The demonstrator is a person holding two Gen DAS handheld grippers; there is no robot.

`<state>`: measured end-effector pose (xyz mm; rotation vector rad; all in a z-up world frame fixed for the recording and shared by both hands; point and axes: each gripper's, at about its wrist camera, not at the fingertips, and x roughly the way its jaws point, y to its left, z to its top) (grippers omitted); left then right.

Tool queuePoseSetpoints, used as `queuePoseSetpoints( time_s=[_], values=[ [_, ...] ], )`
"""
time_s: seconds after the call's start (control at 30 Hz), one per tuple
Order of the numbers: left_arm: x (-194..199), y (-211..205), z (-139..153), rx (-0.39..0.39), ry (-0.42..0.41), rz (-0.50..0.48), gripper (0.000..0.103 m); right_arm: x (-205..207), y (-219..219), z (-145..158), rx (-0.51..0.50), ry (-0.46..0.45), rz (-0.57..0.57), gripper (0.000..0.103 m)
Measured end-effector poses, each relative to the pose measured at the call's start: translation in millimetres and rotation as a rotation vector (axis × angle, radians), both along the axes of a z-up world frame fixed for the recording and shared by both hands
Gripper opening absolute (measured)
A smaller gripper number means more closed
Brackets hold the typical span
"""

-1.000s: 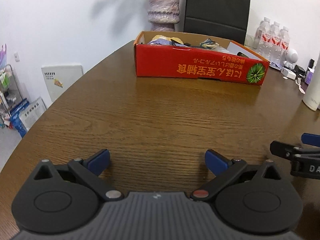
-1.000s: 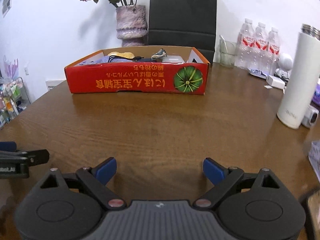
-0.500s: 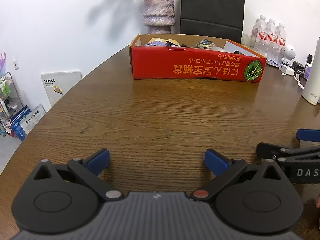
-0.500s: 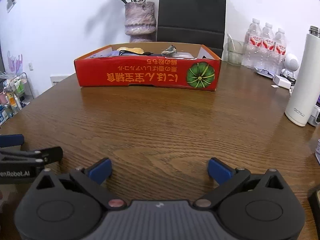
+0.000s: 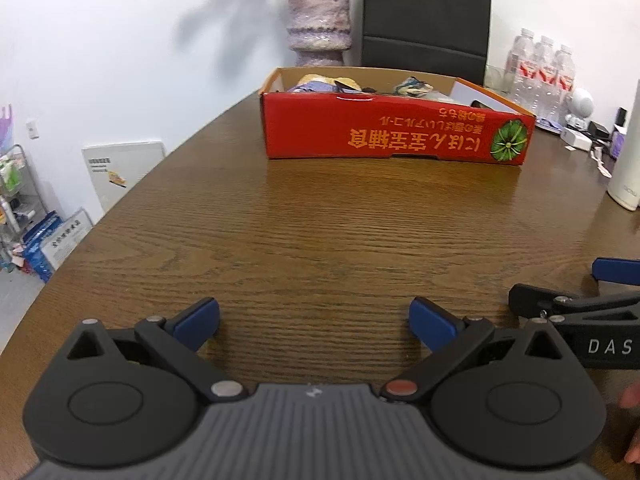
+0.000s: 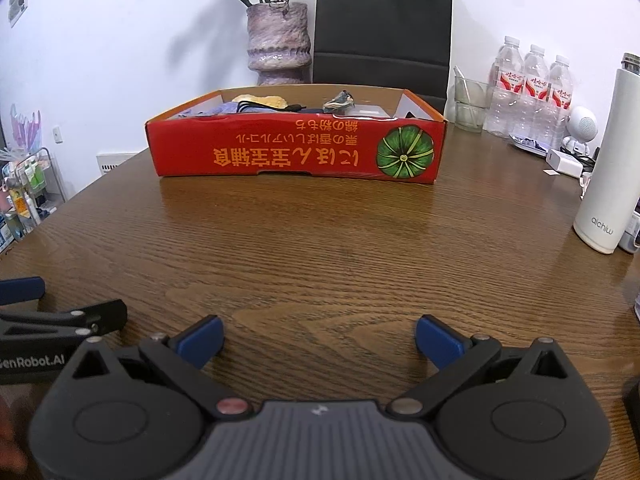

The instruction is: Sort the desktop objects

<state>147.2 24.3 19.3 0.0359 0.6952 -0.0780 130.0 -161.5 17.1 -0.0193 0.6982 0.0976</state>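
Figure: both of my tools over the wooden table [image 6: 320, 248], seen along their fingers. My right gripper [image 6: 320, 340] has its blue-padded jaws spread wide, having just finished opening, with only bare tabletop between them. My left gripper [image 5: 314, 322] likewise stands wide apart and holds nothing; in the right view it appears at the lower left edge, just beside my right tool. The red cardboard box [image 6: 296, 152], its printing upside down, lies well ahead of both tools on the far side of the table, with assorted small items [image 6: 340, 101] inside; what each one is I cannot tell. A white flask [image 6: 606, 184] stands to the right of the box, apart from it.
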Motion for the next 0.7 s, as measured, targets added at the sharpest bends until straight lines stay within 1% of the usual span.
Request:
queuePoseSetpoints(
  time_s=[0.7],
  values=[
    [7.1,-0.8,-0.4,0.001,0.001,0.006,0.103,8.6,1.7,0.3,0.001,0.002,0.008,0.103]
  ],
)
